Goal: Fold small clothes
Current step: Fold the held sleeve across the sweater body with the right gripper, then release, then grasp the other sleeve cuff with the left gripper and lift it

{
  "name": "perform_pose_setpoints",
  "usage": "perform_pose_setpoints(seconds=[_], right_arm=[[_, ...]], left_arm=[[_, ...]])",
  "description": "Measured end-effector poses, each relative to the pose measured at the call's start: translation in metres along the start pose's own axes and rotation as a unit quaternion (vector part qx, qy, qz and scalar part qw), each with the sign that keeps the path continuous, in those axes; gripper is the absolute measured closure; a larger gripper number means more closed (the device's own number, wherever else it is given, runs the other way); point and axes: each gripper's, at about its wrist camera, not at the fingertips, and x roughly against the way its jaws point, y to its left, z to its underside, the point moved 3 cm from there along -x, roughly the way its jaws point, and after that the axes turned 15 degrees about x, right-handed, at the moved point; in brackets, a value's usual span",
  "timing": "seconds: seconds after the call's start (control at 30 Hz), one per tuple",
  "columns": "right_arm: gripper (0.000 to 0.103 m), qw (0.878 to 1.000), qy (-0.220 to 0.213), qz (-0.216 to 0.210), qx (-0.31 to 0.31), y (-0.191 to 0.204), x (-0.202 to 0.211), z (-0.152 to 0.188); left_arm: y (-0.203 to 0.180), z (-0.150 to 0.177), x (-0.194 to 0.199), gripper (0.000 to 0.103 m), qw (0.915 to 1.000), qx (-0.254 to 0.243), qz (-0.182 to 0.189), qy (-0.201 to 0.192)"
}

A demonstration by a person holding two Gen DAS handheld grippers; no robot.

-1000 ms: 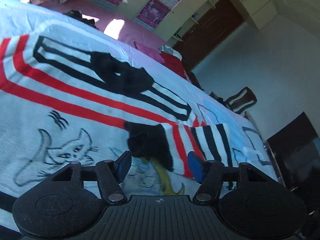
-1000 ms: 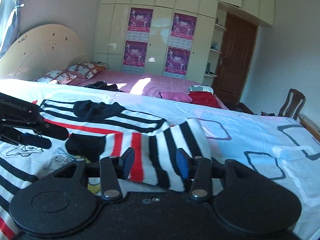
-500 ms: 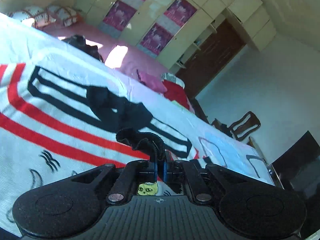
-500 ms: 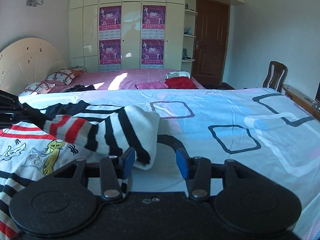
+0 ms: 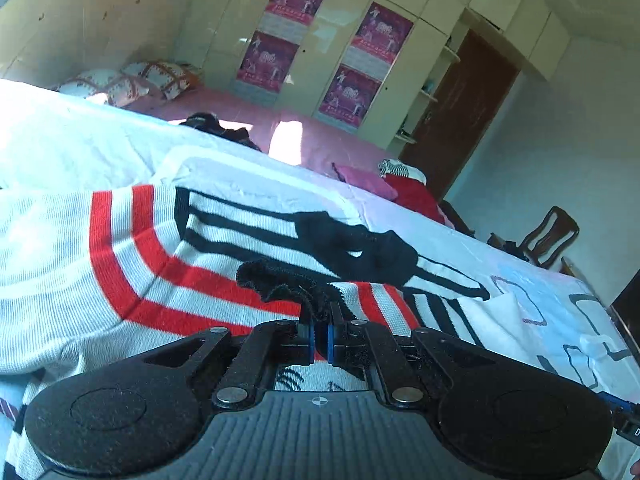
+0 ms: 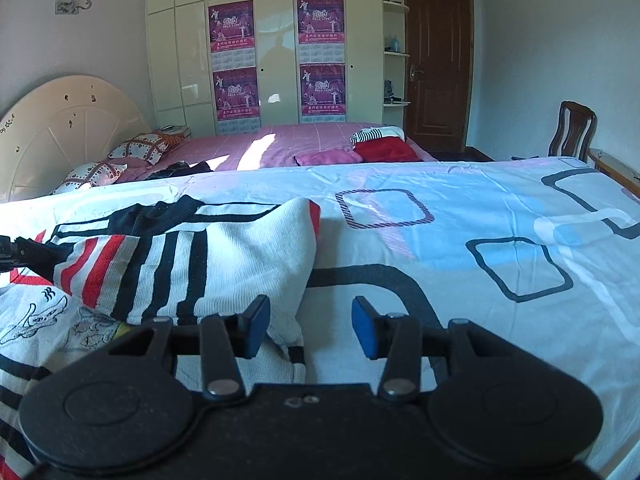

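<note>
A small white knit sweater (image 5: 132,256) with red and black stripes and a black collar (image 5: 352,248) lies on the bed. My left gripper (image 5: 319,330) is shut on the black cuff (image 5: 280,284) of one sleeve and holds it over the sweater's body. In the right wrist view the striped sleeve (image 6: 180,268) is folded across the sweater, and the left gripper (image 6: 16,252) shows at the left edge. My right gripper (image 6: 310,322) is open and empty at the sweater's right edge, just above the bed sheet (image 6: 460,240).
The sheet is white with black square outlines. A second bed with a pink cover (image 6: 304,140) stands behind, with pillows (image 6: 136,148) and folded clothes (image 6: 380,146). A wooden chair (image 6: 574,128) and a brown door (image 6: 436,64) are at the right.
My left gripper closed on the black sleeve cuff, lifted it and carried it across the sweater. My right gripper drew back to the right, off the sleeve, and stayed open.
</note>
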Motion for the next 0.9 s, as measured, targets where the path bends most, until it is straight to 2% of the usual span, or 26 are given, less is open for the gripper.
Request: perform_pose_setpoints(seconds=[0.07, 0.1, 0.17, 0.2, 0.23, 0.37, 0.47, 0.53, 0.63, 0.67, 0.7, 0.77, 0.83, 0.9], right_arm=[[0.060, 1.000, -0.003, -0.002, -0.004, 0.000, -0.006, -0.005], [0.065, 1.000, -0.002, -0.006, -0.006, 0.001, -0.011, -0.006], [0.088, 1.000, 0.013, -0.024, -0.008, 0.006, -0.026, -0.002], [0.101, 0.999, 0.036, -0.038, -0.006, 0.008, -0.039, 0.004], [0.101, 0.998, 0.055, -0.044, -0.001, 0.011, -0.050, 0.010], [0.101, 0.997, 0.054, -0.039, 0.028, 0.017, -0.052, 0.008], [0.099, 0.998, 0.040, -0.050, 0.015, 0.011, -0.046, 0.004], [0.099, 0.996, 0.058, -0.065, 0.032, 0.015, -0.056, 0.011], [0.095, 0.995, 0.048, -0.065, 0.049, 0.014, -0.053, 0.002], [0.095, 0.996, 0.038, -0.067, 0.040, 0.010, -0.052, -0.002], [0.095, 0.997, 0.028, -0.068, 0.032, 0.004, -0.052, -0.007], [0.095, 0.998, 0.013, -0.061, 0.025, -0.004, -0.057, -0.015], [0.095, 0.998, 0.000, -0.059, 0.022, -0.011, -0.069, -0.024], [0.095, 0.998, -0.014, -0.061, 0.020, -0.015, -0.087, -0.033]], left_arm=[[0.002, -0.001, -0.001, 0.098, 0.9998, -0.014, -0.008, -0.007], [0.004, 0.001, -0.004, 0.098, 0.9997, -0.020, -0.015, 0.000], [0.012, 0.010, -0.015, 0.098, 0.9984, -0.031, -0.040, 0.026], [0.017, 0.016, -0.019, 0.098, 0.9975, -0.034, -0.049, 0.037], [0.021, 0.018, -0.020, 0.098, 0.9977, -0.032, -0.047, 0.036], [0.024, 0.017, -0.008, 0.098, 0.9989, -0.016, -0.043, 0.007], [0.029, 0.025, -0.010, 0.098, 0.9985, -0.020, -0.051, 0.008], [0.030, 0.026, -0.009, 0.098, 0.9986, -0.019, -0.049, 0.006], [0.034, 0.021, -0.001, 0.098, 0.9985, 0.000, -0.054, 0.007], [0.038, 0.017, 0.006, 0.094, 0.9979, 0.013, -0.063, -0.003], [0.041, 0.013, 0.014, 0.079, 0.9965, 0.021, -0.078, -0.021], [0.039, 0.004, 0.028, 0.064, 0.9935, 0.014, -0.092, -0.065], [0.027, -0.005, 0.027, 0.064, 0.9948, -0.007, -0.070, -0.074], [0.010, -0.011, 0.012, 0.064, 0.9965, -0.038, -0.047, -0.057]])
